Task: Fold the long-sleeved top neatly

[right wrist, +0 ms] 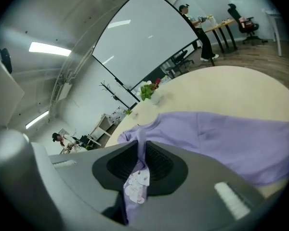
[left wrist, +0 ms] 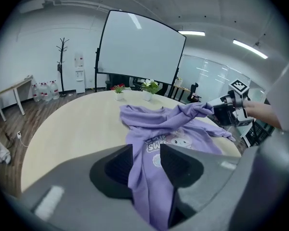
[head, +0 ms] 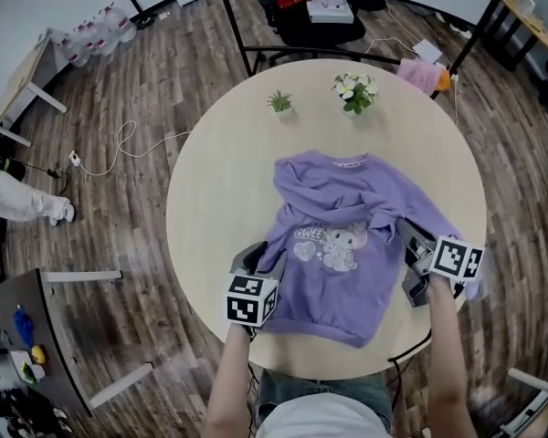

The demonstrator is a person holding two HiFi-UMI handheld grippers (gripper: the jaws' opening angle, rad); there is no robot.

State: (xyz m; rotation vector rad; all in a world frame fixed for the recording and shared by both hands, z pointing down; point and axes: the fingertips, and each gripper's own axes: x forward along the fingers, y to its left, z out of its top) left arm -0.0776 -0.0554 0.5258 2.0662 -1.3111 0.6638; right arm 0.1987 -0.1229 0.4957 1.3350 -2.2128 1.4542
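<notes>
Head view looks steeply down on a round, pale tabletop [head: 210, 199]. A purple long-sleeved top [head: 342, 281] lies front up in the centre of the frame, with its hem toward the lower edge and its collar toward two small potted plants [head: 279, 101] near the top. We hold the left tool [head: 262, 261] at the garment's left edge, and the left gripper view shows its jaws pinching a bunched ridge of purple cloth. The right tool [head: 413, 245] sits at the garment's right edge, its jaws pressed nearly together on a thin fold of the same cloth. The fabric lies rumpled across the chest, just below the collar. We judge that a side fold is in hand. To do it well, we should hold both pinches firm, carry the cloth across evenly, lay a straight edge, and flatten the rumpled chest before letting go.
</notes>
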